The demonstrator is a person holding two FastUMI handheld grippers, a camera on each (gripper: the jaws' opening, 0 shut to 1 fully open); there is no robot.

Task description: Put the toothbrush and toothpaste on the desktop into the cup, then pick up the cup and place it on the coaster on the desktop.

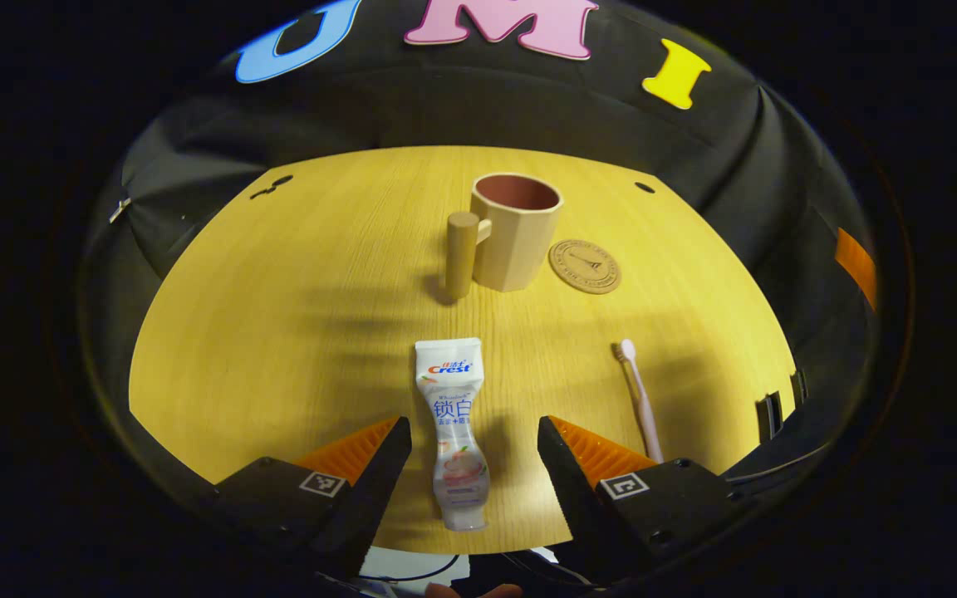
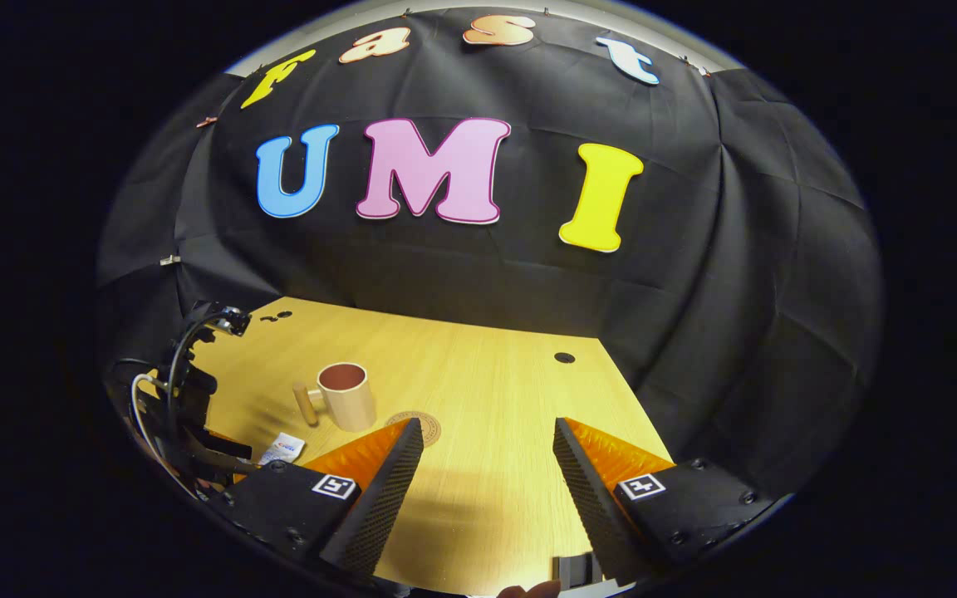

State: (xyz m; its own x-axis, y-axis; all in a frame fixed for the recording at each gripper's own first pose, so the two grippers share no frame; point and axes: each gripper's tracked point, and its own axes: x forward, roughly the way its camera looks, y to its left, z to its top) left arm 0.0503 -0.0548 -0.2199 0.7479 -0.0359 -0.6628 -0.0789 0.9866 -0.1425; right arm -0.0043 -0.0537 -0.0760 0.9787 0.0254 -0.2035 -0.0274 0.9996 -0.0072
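The left gripper (image 1: 468, 432) is wide open, its fingers on both sides of the lying toothpaste (image 1: 452, 432) without touching it. The right gripper (image 2: 487, 444) is open too, holding nothing, above the desk (image 2: 478, 365). 1 toothbrush (image 1: 641, 400) lies right of the tube. Farther stand 1 cup (image 1: 515, 229) and 1 coaster (image 1: 585, 266) beside it.

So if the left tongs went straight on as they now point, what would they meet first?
Probably the white toothpaste tube, lying lengthwise between the open left tongs on the wooden desktop. Height above it is unclear.
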